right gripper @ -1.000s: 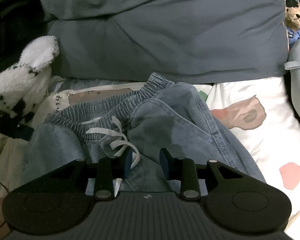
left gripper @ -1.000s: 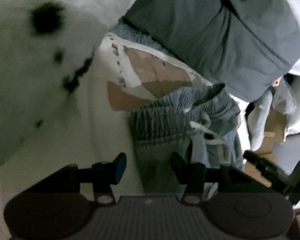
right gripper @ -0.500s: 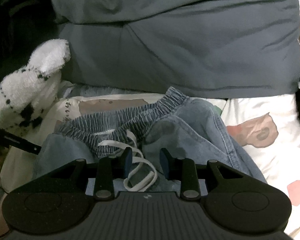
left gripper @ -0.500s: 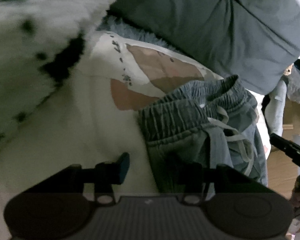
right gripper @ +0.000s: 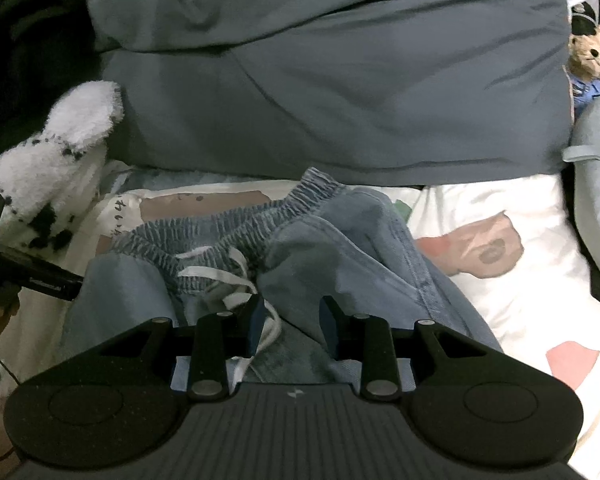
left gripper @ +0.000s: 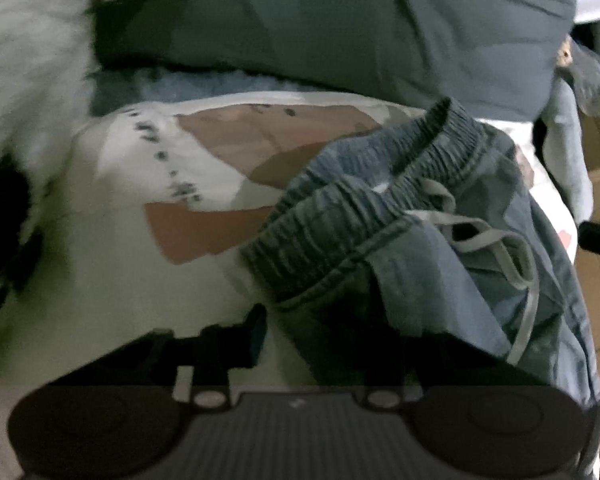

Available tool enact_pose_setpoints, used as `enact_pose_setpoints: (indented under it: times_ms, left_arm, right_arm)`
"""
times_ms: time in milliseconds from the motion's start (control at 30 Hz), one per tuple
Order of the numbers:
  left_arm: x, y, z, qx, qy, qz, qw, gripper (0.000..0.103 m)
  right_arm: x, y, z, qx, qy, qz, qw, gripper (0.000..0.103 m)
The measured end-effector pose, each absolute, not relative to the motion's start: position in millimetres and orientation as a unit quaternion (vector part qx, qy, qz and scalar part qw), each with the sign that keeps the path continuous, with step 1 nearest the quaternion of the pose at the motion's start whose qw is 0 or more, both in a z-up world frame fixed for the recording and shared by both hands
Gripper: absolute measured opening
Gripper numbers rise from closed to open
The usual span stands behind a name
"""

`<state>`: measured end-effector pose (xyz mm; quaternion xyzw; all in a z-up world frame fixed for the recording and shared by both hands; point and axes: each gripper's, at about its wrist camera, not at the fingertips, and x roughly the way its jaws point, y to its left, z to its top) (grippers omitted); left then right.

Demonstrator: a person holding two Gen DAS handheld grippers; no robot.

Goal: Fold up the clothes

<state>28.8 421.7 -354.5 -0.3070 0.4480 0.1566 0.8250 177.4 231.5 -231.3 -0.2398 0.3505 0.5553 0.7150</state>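
The crumpled light-blue denim trousers with a gathered elastic waistband point(right gripper: 340, 248) lie bunched on the white patterned bedsheet point(right gripper: 508, 292). The right gripper point(right gripper: 292, 320) stands parted over them, empty. The left gripper point(left gripper: 320, 340) has one finger under cloth, so its state cannot be told. The loose white drawstring point(right gripper: 236, 280) by the right gripper's fingers could snag, dragging the heap askew.

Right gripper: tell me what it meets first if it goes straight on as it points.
Most likely the blue denim pants, bunched right ahead of the right gripper; its open jaws already straddle the cloth near the white drawstring.
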Motion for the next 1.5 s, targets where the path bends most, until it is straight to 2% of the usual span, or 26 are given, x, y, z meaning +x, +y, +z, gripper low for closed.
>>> enact_pose_setpoints:
  times_ms: [67, 400, 500, 567, 767, 867, 1000, 1100, 1200, 1233, 1267, 1500]
  left_arm:
    - [35, 420, -358, -0.307, 0.457, 0.149, 0.821, 0.028]
    - [48, 429, -370, -0.37, 0.472, 0.159, 0.784, 0.038]
    - [53, 426, -367, -0.374, 0.467, 0.168, 0.783, 0.045]
    - [58, 421, -365, -0.36, 0.46, 0.172, 0.793, 0.055]
    - [69, 408, -363, -0.316, 0.442, 0.178, 0.821, 0.073]
    - [73, 404, -364, -0.292, 0.428, 0.173, 0.837, 0.077]
    - [71, 400, -365, -0.267, 0.408, 0.161, 0.858, 0.077]
    - [67, 401, -365, -0.267, 0.393, 0.153, 0.867, 0.072]
    - [65, 402, -365, -0.271, 0.382, 0.139, 0.872, 0.062]
    - [64, 403, -365, -0.272, 0.379, 0.135, 0.874, 0.051]
    - [63, 403, -364, -0.273, 0.375, 0.13, 0.876, 0.048]
    - [49, 410, -355, -0.284, 0.363, 0.119, 0.879, 0.037]
  right_arm:
    - [180, 228, -230, -0.239, 0.351, 0.552, 0.718, 0.037]
    - [187, 221, -234, -0.244, 0.358, 0.54, 0.722, 0.038]
    - [189, 224, -236, -0.244, 0.361, 0.535, 0.724, 0.039]
    - [189, 225, -237, -0.245, 0.361, 0.534, 0.724, 0.042]
    - [188, 230, -239, -0.246, 0.361, 0.534, 0.724, 0.042]
    - [189, 232, -240, -0.245, 0.363, 0.534, 0.723, 0.042]
    - [191, 230, -242, -0.245, 0.365, 0.531, 0.724, 0.042]
    - [193, 229, -243, -0.245, 0.367, 0.529, 0.725, 0.042]
    - [195, 228, -244, -0.245, 0.369, 0.527, 0.726, 0.042]
    - [196, 228, -244, -0.245, 0.369, 0.526, 0.726, 0.042]
    - [196, 228, -244, -0.244, 0.369, 0.527, 0.726, 0.042]
    - [198, 230, -244, -0.24, 0.364, 0.531, 0.726, 0.042]
